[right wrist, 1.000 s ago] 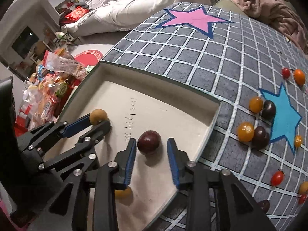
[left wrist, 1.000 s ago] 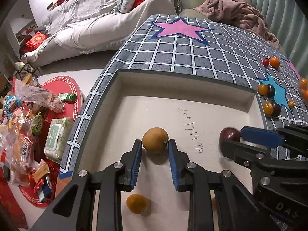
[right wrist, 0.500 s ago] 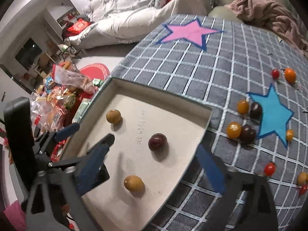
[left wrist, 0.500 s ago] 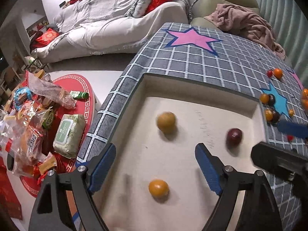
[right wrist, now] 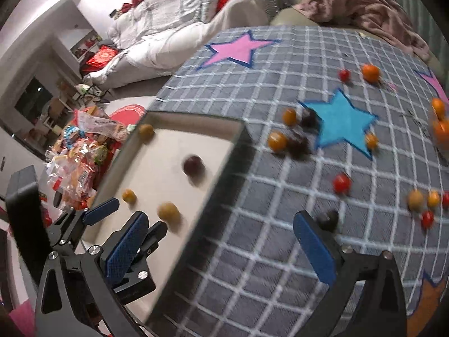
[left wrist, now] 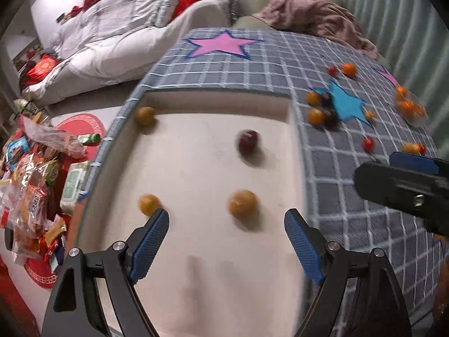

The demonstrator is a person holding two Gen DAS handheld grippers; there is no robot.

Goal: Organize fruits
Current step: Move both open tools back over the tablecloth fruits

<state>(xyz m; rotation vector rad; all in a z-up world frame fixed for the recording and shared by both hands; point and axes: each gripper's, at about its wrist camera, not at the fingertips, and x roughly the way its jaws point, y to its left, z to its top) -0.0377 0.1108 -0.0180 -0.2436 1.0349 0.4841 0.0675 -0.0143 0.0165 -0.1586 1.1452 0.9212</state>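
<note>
A cream tray [left wrist: 213, 102] [right wrist: 193, 122] holds three yellow fruits [left wrist: 242, 204] [left wrist: 148, 203] [left wrist: 145, 115] and a dark red fruit [left wrist: 248, 139] [right wrist: 193, 165]. My left gripper [left wrist: 226, 241] is open and empty above the tray's near part. My right gripper [right wrist: 220, 248] is open and empty above the tray's right edge and the checked cloth [right wrist: 280, 219]. Several orange, red and dark fruits lie loose on the cloth around a blue star [right wrist: 341, 119], among them a red one [right wrist: 341, 183] and a dark one [right wrist: 328, 219].
A white sofa [left wrist: 112, 42] and a pink blanket [left wrist: 314, 19] lie beyond the table. Snack bags [left wrist: 31, 191] and a red mat [left wrist: 84, 123] cover the floor at the left. The right gripper shows at the right of the left wrist view [left wrist: 407, 185].
Both grippers opened, let go of a yellow fruit and the dark red fruit in the tray, and drew back. The right gripper has swung right over the cloth.
</note>
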